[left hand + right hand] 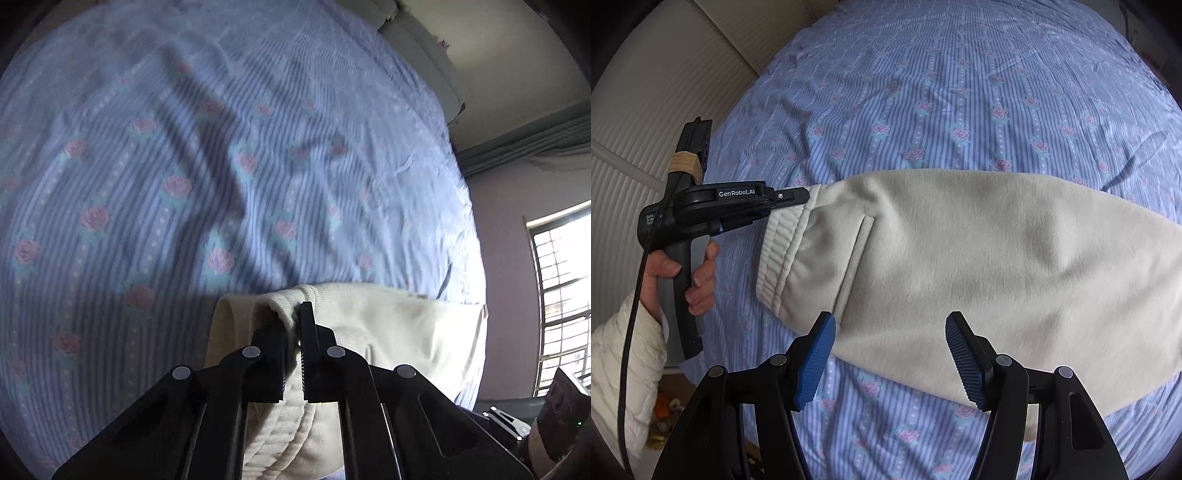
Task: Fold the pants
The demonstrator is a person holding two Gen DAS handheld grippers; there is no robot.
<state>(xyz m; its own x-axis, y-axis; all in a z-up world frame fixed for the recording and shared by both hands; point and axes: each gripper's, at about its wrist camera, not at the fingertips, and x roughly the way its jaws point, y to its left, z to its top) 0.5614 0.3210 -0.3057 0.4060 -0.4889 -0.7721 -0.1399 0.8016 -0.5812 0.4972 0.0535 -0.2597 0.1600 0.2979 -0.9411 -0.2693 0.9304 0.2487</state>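
My left tool (807, 195) is clenched on the ribbed waistband (779, 254) of the cream fleece pants (979, 266), which lie across the bed's blue striped, rose-print sheet (923, 92). My right tool (890, 358) is released, its blue pads (812, 365) spread just above the pants' near edge.

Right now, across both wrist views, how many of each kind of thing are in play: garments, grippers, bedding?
Pants, cream, lying on the bed: 1
Grippers: 2, the left gripper shut on the waistband, the right gripper open above the pants
Bedsheet, blue striped with roses: 1
Total: 4
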